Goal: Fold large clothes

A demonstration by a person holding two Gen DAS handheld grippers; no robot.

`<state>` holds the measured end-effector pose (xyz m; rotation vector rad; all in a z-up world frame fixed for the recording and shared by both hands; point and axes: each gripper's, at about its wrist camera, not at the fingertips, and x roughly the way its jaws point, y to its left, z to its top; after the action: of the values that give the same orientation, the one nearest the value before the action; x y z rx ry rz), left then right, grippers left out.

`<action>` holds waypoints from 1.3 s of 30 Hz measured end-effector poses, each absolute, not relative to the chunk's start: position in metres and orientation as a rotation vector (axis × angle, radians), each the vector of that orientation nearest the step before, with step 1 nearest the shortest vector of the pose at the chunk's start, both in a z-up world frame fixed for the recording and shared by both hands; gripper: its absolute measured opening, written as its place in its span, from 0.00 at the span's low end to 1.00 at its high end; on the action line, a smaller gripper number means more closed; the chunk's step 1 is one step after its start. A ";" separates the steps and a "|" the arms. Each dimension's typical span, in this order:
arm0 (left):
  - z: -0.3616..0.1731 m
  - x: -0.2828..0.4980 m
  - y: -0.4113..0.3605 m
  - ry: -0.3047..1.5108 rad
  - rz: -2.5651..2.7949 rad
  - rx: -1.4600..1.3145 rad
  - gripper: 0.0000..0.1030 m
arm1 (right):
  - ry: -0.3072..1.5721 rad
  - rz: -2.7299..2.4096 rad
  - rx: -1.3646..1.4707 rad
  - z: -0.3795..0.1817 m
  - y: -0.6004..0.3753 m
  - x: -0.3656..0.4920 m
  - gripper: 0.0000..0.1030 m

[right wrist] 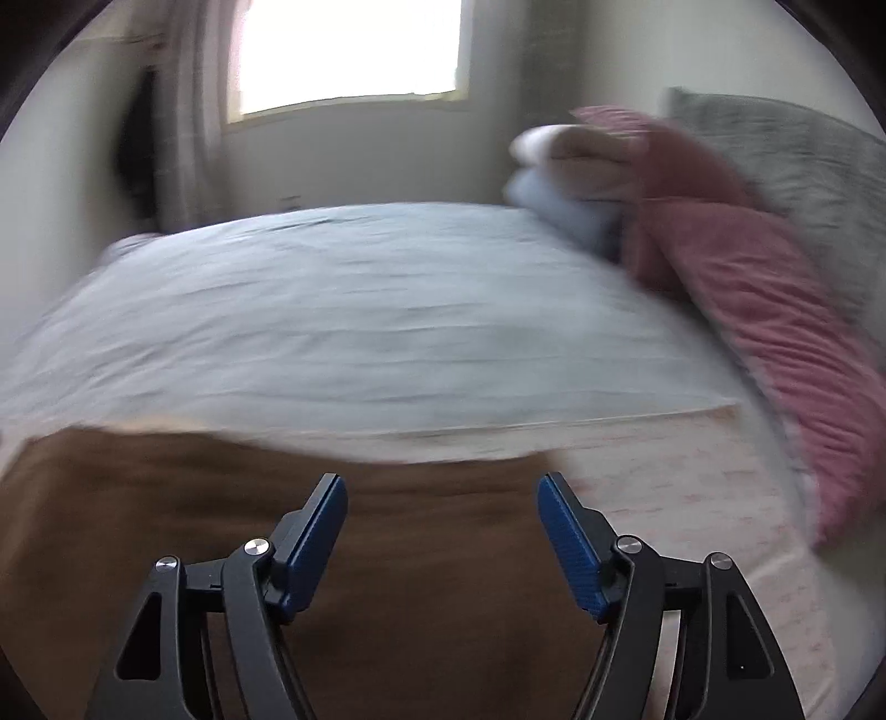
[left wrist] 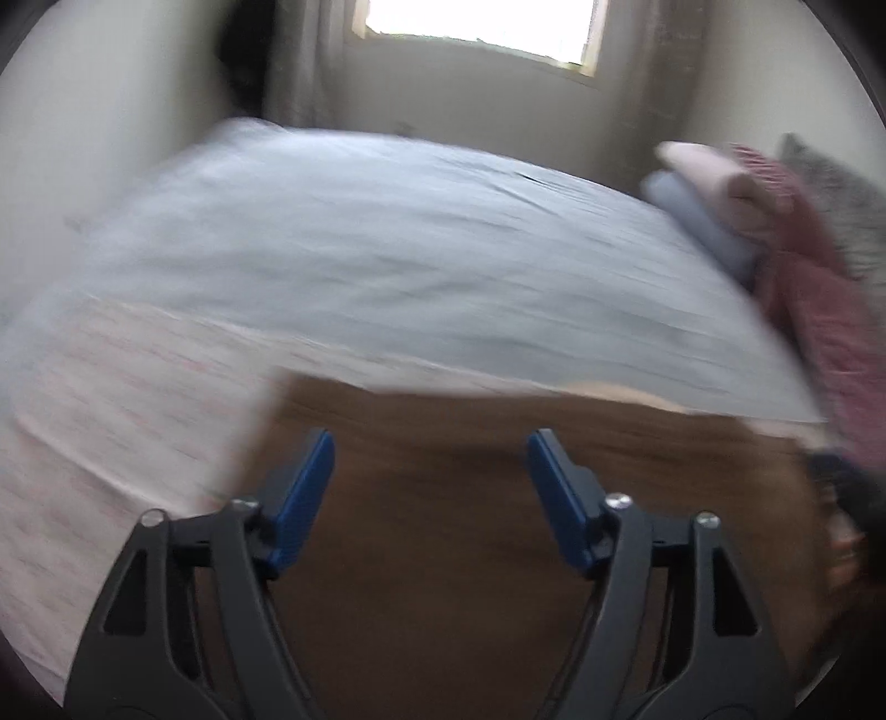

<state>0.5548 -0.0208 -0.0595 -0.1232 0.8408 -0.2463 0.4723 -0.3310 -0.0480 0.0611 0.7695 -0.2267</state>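
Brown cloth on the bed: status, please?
Left gripper open, empty. Right gripper open, empty. Brown cloth lies on bed. Nothing in the way.

Daylight from window (left wrist: 476, 27) at top of frame, blown out to white glare in both views. Room otherwise soft, dim, no hard shadows. Heavy motion blur across bed (left wrist: 387, 249) and pillows (right wrist: 747, 266). Gripper fingers (right wrist: 315, 537) sharp. Fisheye bends edges, dark vignette in corners.
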 end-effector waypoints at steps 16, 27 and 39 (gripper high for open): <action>-0.119 0.563 0.109 0.945 0.056 -0.050 0.82 | 0.953 -0.394 0.188 -0.109 -0.446 0.445 0.82; -0.090 0.470 0.140 1.091 -0.243 -0.229 0.82 | 0.889 -0.295 0.341 -0.059 -0.473 0.327 0.83; -0.150 0.366 0.198 1.228 -0.343 -0.824 0.82 | 0.919 -0.092 0.852 -0.105 -0.478 0.202 0.84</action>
<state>0.3659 0.1982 -0.1497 -0.8238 1.2281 -0.3430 0.2020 -0.4776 -0.1046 0.8520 0.9191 -0.0916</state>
